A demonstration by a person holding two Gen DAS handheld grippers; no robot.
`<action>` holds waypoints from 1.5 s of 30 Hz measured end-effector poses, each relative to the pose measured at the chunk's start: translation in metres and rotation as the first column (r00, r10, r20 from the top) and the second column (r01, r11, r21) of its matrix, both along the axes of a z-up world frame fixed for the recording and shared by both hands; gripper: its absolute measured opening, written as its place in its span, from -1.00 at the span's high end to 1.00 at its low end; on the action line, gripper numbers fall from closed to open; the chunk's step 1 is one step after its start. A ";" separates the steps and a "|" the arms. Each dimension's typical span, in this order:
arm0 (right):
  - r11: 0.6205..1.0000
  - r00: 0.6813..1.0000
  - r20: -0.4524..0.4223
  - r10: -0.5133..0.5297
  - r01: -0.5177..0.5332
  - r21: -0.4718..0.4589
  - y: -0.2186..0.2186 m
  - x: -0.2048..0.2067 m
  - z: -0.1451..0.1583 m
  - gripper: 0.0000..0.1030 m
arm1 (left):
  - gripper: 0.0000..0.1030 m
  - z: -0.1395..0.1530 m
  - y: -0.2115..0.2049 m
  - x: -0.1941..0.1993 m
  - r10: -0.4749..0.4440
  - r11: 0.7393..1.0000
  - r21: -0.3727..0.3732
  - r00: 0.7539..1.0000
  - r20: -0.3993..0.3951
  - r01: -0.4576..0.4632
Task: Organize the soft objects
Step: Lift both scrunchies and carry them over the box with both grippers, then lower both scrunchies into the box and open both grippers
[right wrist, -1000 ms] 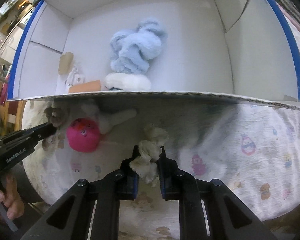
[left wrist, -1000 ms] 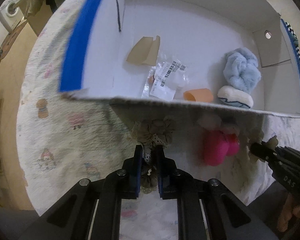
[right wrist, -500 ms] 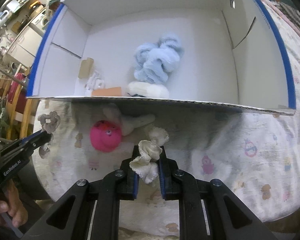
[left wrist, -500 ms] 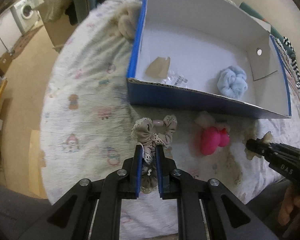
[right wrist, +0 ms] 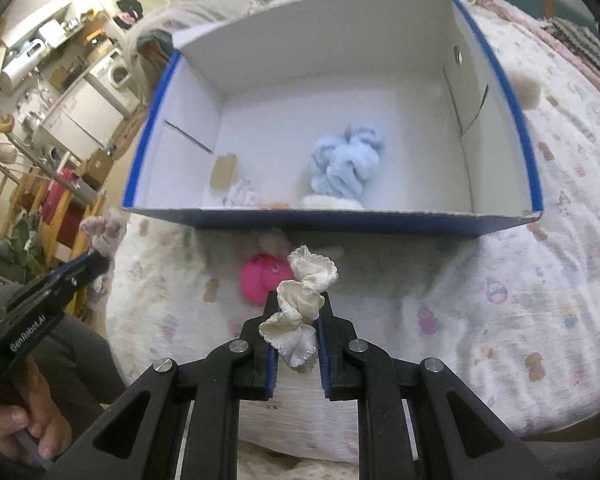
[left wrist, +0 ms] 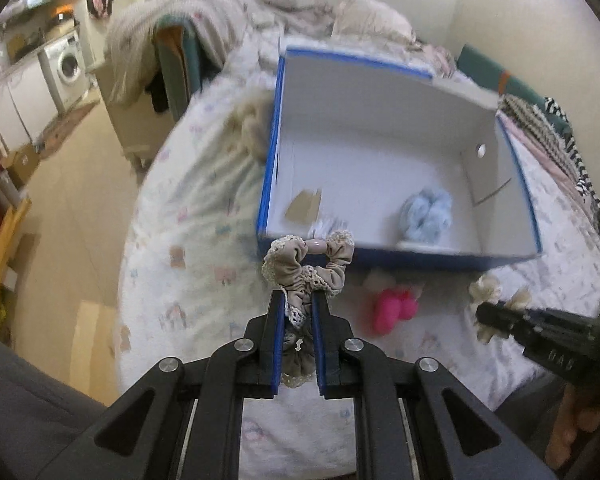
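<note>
My left gripper (left wrist: 297, 300) is shut on a beige lace-edged scrunchie (left wrist: 306, 264) and holds it above the bed, in front of the blue box (left wrist: 420, 258). My right gripper (right wrist: 298, 302) is shut on a cream scrunchie (right wrist: 302, 300), also raised before the box (right wrist: 340, 222). Each gripper shows in the other's view, the right one (left wrist: 480, 312) and the left one (right wrist: 96, 262). A pink plush toy (right wrist: 260, 278) lies on the bed against the box's near wall. A light blue fluffy item (right wrist: 346, 164) and a white soft item (right wrist: 332, 201) lie inside the box.
The box also holds a cardboard scrap (right wrist: 224, 170), a plastic packet (right wrist: 242, 196) and an orange piece (right wrist: 276, 204). A beige fluffy item (left wrist: 252, 124) lies left of the box on the patterned bedcover (right wrist: 520, 280). The bed edge drops to the floor (left wrist: 72, 208) at left.
Both grippers have lifted and pulled back from the box with their scrunchies, so the whole box and room now show. The pink toy has not moved.
</note>
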State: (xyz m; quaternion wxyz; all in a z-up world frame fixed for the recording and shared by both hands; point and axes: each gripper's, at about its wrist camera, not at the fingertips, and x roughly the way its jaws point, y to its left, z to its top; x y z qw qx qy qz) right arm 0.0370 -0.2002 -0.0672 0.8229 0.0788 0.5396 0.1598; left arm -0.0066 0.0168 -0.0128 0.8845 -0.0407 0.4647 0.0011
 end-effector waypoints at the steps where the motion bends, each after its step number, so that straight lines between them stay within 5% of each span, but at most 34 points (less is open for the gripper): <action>1: 1.000 1.000 0.012 -0.003 0.003 0.003 -0.001 -0.001 0.004 0.65 | 0.77 0.004 -0.002 0.002 -0.003 1.000 0.003 1.000 0.015 0.003; 12: 0.997 0.995 0.089 -0.051 0.045 0.066 -0.011 0.024 0.045 0.65 | 0.77 0.036 -0.008 0.050 -0.060 0.998 0.027 0.996 0.064 0.059; 21: 0.998 0.996 0.082 -0.025 0.020 0.051 0.000 0.070 0.049 0.65 | 0.77 0.030 -0.006 0.100 -0.079 0.997 0.001 0.997 0.024 0.079; 32: 0.998 0.999 0.036 0.009 -0.011 0.059 0.024 0.114 0.006 0.65 | 0.77 -0.022 -0.024 0.136 -0.140 0.989 0.047 0.990 -0.026 0.141; 45: 0.999 0.999 -0.013 0.036 -0.036 0.030 0.042 0.128 -0.024 0.65 | 0.77 -0.047 -0.036 0.149 -0.162 0.986 0.033 0.981 -0.104 0.166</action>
